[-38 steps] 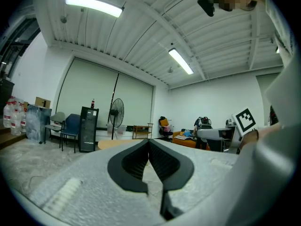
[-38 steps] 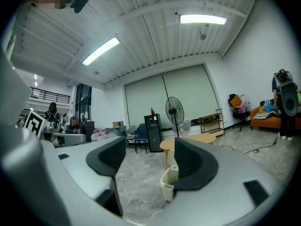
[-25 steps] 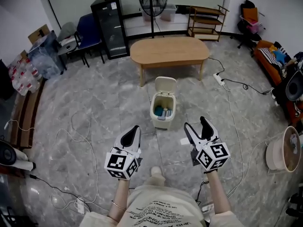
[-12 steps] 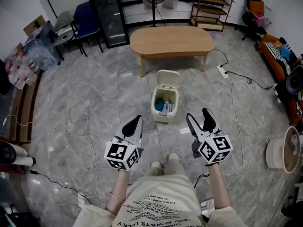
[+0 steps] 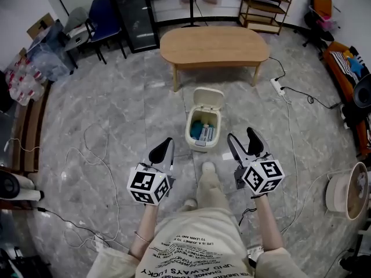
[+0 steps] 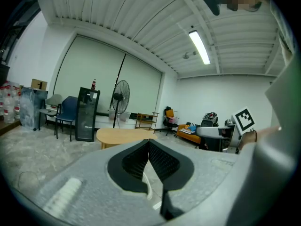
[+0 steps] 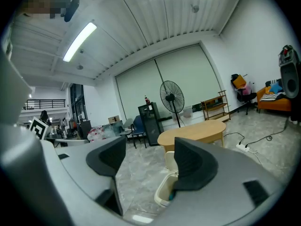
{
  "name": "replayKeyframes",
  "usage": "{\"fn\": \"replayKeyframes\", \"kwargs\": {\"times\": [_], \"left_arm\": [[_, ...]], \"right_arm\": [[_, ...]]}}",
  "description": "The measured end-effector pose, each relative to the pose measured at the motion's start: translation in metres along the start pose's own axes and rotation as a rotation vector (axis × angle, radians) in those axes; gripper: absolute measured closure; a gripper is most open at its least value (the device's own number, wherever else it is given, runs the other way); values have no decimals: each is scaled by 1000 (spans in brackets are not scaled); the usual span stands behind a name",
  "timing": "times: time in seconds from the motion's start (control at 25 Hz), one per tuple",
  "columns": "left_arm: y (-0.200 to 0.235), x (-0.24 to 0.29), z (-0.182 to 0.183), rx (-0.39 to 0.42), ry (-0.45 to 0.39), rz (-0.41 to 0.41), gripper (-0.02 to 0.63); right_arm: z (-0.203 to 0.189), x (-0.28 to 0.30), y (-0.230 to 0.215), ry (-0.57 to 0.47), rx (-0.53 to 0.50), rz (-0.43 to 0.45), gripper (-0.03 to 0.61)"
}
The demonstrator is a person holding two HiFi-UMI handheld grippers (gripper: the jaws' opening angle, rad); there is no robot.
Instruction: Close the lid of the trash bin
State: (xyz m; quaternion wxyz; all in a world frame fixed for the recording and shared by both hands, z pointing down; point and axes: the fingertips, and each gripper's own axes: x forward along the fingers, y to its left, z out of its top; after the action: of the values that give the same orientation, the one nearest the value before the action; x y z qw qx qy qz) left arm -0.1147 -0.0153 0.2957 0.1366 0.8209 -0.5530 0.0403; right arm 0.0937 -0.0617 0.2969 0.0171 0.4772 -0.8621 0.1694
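A cream trash bin (image 5: pixel 203 129) stands on the grey marble floor in front of a wooden table, its lid (image 5: pixel 208 99) raised and leaning back, with blue and white rubbish showing inside. The right gripper view shows the bin (image 7: pixel 165 193) low between the jaws, lid (image 7: pixel 170 160) upright. My left gripper (image 5: pixel 163 152) is shut and empty, held left of and nearer than the bin. My right gripper (image 5: pixel 246 143) is open and empty, just right of the bin's near end. In the left gripper view the left gripper (image 6: pixel 148 150) points over the table; the bin is hidden.
An oval wooden table (image 5: pixel 214 44) stands just beyond the bin. A shoe (image 5: pixel 207 168) steps forward near the bin. A small white scrap (image 5: pixel 227 156) lies on the floor. Cables (image 5: pixel 95 149) trail left; a power strip (image 5: pixel 276 87) lies right. A black cabinet (image 5: pixel 130 15) and fan stand behind.
The person has walked toward the bin, so it sits closer to both grippers. A foot has stepped forward beside it. Both grippers keep the same states.
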Motion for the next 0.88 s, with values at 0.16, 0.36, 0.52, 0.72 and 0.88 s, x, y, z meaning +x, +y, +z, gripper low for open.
{"fn": "replayKeyframes", "kwargs": {"times": [0.16,0.36,0.52,0.72,0.88], "left_arm": [[12,38,4,-13,19,10,591],[29,87,6,-42,50,40,591],[40,120,1,-64,82,76,591],[57,155,-7,-100,117,115,591],[69,184,-18,-131,147,146,591]], "right_arm": [[6,37,-24,29,-11,12,273],[6,89,-52,108,-51,50,273],[-2,126,-73,177,-73,85,273],[-11,169,-95,247,-99,123,273],[-18,203,-110,292,-127,159,273]]}}
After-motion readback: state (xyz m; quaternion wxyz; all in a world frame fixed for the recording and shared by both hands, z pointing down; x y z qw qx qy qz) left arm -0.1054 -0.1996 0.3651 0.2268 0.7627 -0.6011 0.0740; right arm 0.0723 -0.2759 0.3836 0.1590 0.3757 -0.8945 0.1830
